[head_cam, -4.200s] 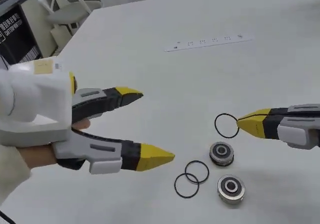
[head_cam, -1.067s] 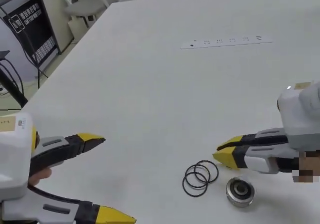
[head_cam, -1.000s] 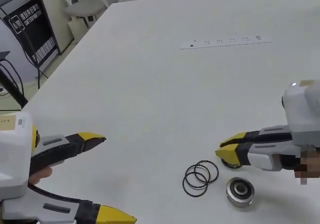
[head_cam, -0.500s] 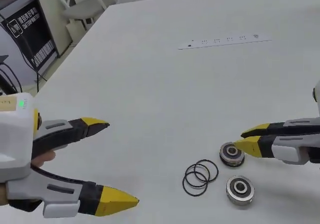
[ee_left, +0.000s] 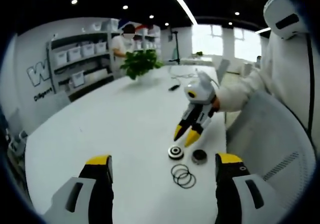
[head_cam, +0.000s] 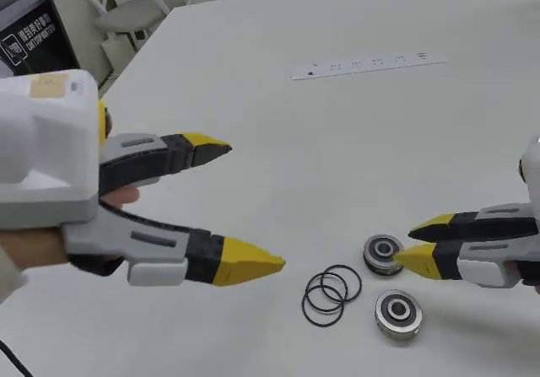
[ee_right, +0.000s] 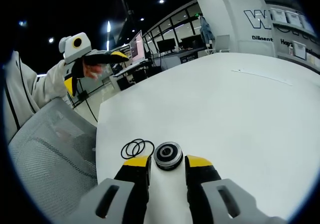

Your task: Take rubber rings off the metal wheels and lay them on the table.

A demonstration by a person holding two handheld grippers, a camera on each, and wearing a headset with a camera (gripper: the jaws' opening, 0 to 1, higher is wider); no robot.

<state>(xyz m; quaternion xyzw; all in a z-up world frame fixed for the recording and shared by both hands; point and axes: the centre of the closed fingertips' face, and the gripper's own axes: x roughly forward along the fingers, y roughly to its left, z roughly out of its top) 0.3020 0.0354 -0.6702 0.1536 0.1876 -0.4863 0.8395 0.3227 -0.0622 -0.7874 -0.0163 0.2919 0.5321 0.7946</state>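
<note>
Jaws on our right gripper [head_cam: 407, 245] slightly apart, tips at the metal wheel [head_cam: 382, 253], prob. to pinch its ring; left gripper [head_cam: 256, 207] wide apart, held clear. Three rubber rings [head_cam: 331, 294] lie on table [head_cam: 337, 141].

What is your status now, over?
Left gripper open, held clear. Right gripper open, tips at one metal wheel. Three rubber rings lie on table. Nothing blocking.

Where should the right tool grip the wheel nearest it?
Across the outer rim, coming in low and level from the right. The wheel lies flat on the table, so only its round edge gives opposing faces. The right tool has its open tips either side of it.
</note>
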